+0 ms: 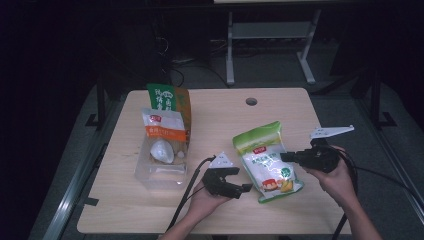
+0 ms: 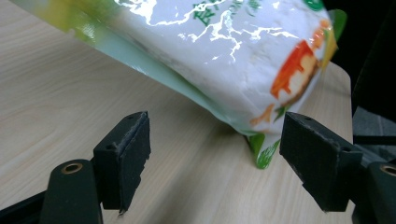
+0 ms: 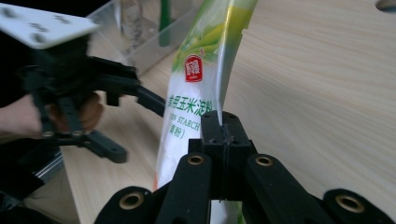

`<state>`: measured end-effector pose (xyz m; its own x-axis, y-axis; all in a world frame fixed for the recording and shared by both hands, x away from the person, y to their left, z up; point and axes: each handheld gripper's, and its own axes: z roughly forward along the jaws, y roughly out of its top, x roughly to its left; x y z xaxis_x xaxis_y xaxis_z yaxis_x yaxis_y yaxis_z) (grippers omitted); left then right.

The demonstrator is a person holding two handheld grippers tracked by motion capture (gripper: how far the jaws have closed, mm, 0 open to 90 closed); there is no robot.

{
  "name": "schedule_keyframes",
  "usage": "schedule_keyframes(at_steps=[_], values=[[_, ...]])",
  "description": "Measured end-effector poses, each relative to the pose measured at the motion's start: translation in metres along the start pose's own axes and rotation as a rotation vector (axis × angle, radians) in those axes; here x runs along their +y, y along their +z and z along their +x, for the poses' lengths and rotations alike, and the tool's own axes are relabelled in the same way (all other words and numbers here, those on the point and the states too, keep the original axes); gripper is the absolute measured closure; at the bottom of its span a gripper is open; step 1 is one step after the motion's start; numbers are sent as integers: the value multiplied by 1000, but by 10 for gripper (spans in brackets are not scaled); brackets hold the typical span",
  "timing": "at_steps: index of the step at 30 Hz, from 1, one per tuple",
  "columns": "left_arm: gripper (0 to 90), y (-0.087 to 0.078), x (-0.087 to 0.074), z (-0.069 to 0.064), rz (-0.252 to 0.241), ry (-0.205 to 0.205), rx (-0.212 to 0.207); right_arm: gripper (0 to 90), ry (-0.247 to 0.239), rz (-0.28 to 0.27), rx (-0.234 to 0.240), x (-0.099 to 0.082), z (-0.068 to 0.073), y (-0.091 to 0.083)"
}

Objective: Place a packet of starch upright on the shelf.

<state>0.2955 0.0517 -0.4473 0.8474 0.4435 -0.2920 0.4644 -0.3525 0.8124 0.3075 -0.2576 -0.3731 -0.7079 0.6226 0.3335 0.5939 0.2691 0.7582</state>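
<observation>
My right gripper (image 3: 223, 122) pinches the soft, slippery starch bag (image 1: 265, 162) at its edge, centre-right; my left gripper (image 2: 215, 149) gapes empty below.

free: bare table (image 1: 280, 107) right/far side, front-left edge | blocked: clear bin (image 1: 161, 167) with pouches left-centre | starch bag (image 1: 265, 160) centre-right, lower corner on the wood | left gripper (image 1: 239, 189) just beside the bag's bottom edge, narrow gap
</observation>
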Motion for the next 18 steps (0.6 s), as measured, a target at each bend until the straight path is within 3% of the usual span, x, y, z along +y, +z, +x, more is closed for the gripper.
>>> schedule_keyframes(at_steps=[3,4,8,14,18], values=[[263,7,2,5,-10,-18,-32,900,-27,-9,19,6,7,-1],[270,9,2,7,-13,-48,-54,900,-39,-12,26,8,9,0],[409,12,3,14,-49,-73,-132,900,-63,-10,48,15,17,4],[600,3,4,22,-79,-120,-157,900,-78,-27,79,19,23,10],[679,-7,7,23,-100,-123,-115,900,-87,-42,99,22,26,15]])
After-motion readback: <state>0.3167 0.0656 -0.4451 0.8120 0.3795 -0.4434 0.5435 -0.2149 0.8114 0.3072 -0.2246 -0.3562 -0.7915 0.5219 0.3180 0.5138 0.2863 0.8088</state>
